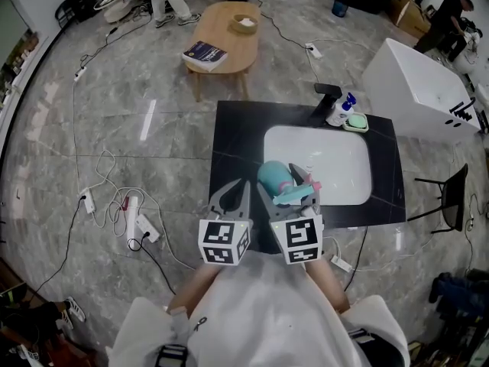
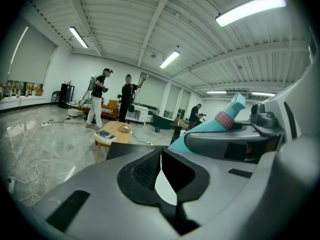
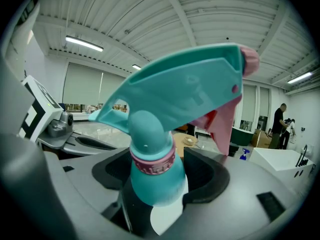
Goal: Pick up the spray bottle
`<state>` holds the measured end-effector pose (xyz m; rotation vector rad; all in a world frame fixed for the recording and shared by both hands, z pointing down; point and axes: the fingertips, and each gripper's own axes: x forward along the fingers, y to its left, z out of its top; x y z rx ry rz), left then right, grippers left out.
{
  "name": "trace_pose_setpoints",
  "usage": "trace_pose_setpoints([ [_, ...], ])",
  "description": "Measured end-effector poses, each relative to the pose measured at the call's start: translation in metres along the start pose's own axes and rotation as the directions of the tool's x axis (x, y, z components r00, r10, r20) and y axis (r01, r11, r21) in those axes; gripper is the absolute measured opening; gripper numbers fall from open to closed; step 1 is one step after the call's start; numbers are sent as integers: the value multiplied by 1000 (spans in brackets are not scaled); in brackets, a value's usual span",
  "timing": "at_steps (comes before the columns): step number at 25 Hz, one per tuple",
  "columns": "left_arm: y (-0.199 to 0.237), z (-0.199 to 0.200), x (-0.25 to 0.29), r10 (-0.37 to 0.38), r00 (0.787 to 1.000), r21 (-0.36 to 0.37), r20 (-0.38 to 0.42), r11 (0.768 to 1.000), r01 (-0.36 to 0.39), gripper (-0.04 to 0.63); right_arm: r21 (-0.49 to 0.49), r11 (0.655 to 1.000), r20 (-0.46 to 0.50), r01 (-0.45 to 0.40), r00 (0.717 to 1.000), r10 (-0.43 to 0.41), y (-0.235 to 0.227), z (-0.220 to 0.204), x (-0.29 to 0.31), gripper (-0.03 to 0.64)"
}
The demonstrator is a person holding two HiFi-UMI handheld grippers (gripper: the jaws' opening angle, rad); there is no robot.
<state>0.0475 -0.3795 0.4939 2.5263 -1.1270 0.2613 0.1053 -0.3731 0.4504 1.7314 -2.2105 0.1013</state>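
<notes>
Wide grey marble floor (image 1: 114,128) all round, cables trailing across it. Dead centre sits the black bench (image 1: 233,140) with a white sink (image 1: 321,163) let into it. To the right stands a big white tub (image 1: 416,90), and beyond the bench an oval wooden table (image 1: 229,44) carries a book (image 1: 205,53) and a bowl (image 1: 245,24).

Now the two tools, side by side at the bench's near edge, just apart from each other. The right hand-held gripper (image 3: 157,176) is clamped on the spray bottle (image 1: 273,177). Its dark pads squeeze the teal shoulder just below the pink collar ring, one pad on each side. The teal spray head and the pink trigger stick out past the jaw tips, and the rounded body sits back between the jaws. From the head view the bottle shows over the near-left corner of the sink. I can't tell whether its base touches anything.

The left hand-held gripper (image 2: 161,156) has its jaw tips pressed together with nothing between them. The bottle is just off to its right, clear of those jaws.

Small stuff at the back of the sink: a black faucet (image 1: 327,98), a little blue-topped bottle (image 1: 341,112) and a green soap dish (image 1: 355,123) just beside it.
</notes>
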Motion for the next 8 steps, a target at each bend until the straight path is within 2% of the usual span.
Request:
trace_pose_setpoints([
  [8, -4, -3, -4, -1, 1000, 9, -8, 1000, 1, 29, -1, 1000, -10, -3, 1000, 3, 3, -2, -6, 328],
])
